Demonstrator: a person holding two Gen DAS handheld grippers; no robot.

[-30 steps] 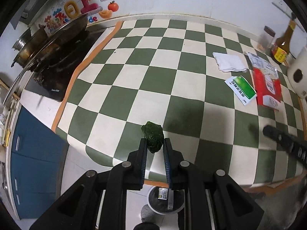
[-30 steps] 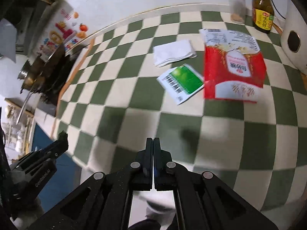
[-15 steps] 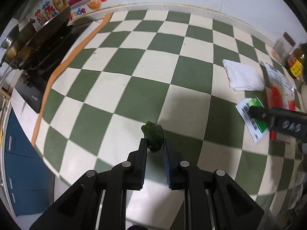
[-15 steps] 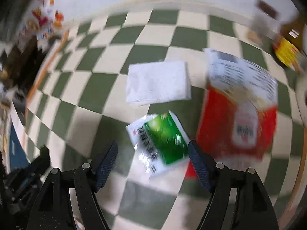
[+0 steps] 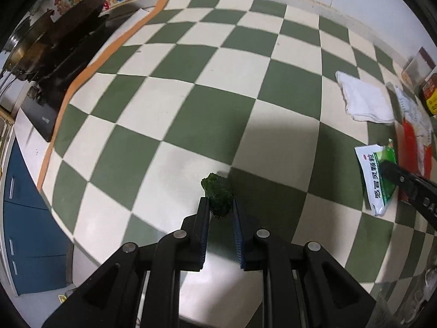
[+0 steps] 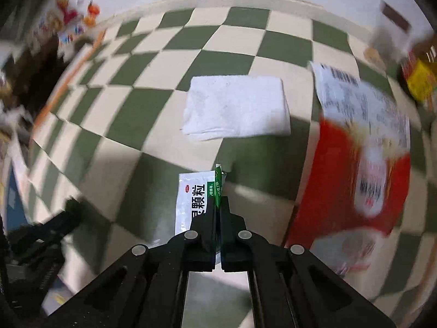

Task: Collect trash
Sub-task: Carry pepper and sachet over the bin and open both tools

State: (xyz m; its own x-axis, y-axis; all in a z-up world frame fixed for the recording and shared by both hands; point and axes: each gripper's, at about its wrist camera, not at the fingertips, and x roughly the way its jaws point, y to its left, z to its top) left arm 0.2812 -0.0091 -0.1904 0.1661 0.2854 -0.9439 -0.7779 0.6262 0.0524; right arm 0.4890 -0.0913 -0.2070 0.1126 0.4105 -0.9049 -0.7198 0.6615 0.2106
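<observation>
While the left gripper [image 5: 220, 210] pinches a green wad [image 5: 217, 197], the right gripper [image 6: 217, 202] clamps the sachet [image 6: 194, 201]

Left tool pinching a dark green scrap over the checkered bench

The left tool [image 5: 220, 207] grips a crumpled dark green scrap [image 5: 217, 196] between its two blue-padded fingers [image 5: 204, 218], above the green-and-cream checkered bench [image 5: 191, 104]. At the right edge, the right tool [image 5: 409, 183] reaches in, its tip on a green-and-white sachet [image 5: 378, 175]. Just beyond the sachet lies a red packet [image 5: 413, 142], and farther back a folded white cloth [image 5: 363, 101]. A brown bottle [image 5: 430, 95] stands at the far right. On the far left sits a black stove [image 5: 62, 63] with a pan [image 5: 30, 46] on it.
</observation>
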